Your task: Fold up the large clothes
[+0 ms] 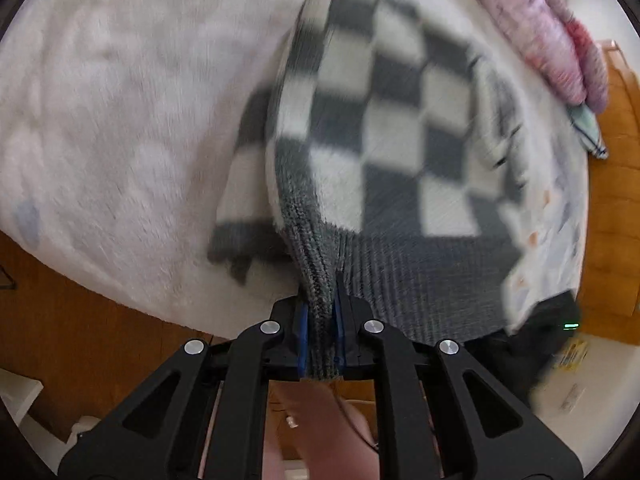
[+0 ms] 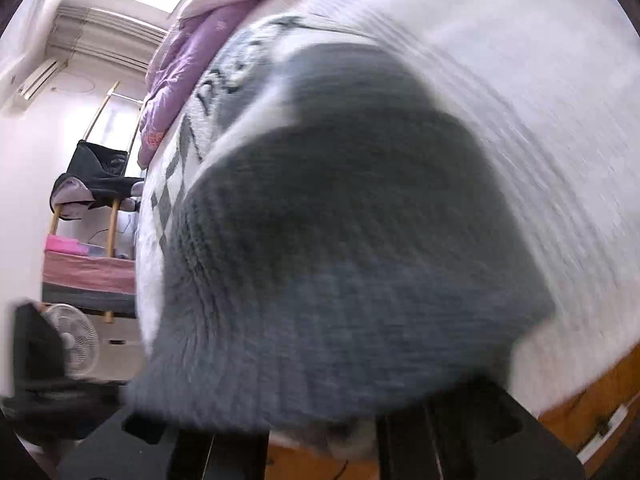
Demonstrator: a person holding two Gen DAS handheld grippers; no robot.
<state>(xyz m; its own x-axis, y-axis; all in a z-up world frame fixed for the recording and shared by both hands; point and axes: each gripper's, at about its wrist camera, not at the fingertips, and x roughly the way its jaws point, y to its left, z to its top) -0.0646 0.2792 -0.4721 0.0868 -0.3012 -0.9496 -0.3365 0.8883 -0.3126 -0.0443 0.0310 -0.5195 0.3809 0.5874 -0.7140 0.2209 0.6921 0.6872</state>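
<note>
The left tongs (image 1: 320, 320) are clamped on the grey ribbed hem of a grey-and-white checked sweater (image 1: 384, 120), the knit bunched up between the blue pads (image 1: 303, 332) and running down past them. From that grip the sweater spreads away over a bed (image 1: 120, 100) with a white fuzzy cover, one fold line running up the middle of the checks and a checked part, perhaps a sleeve, lying out to the left. A pink and purple quilt (image 1: 560, 48) is heaped at the far edge of the bed, and a brown wooden floor (image 1: 60, 320) shows below and beside it. In the right wrist view the grey ribbed hem (image 2: 340, 260) fills most of the picture, draped over the right tongs (image 2: 324, 440) so that the fingertips are hidden; only the black arms of the tongs show below the cloth. The jaws there are drawn together, and the hem hangs straight off them, so they appear to pinch it. Beyond, the sweater's checks lie on the white bed, the quilt beyond them. Off to the left stand a white fan (image 2: 76, 340) and a wooden rack (image 2: 108, 168) draped with dark clothes. Both views are blurred.
</note>
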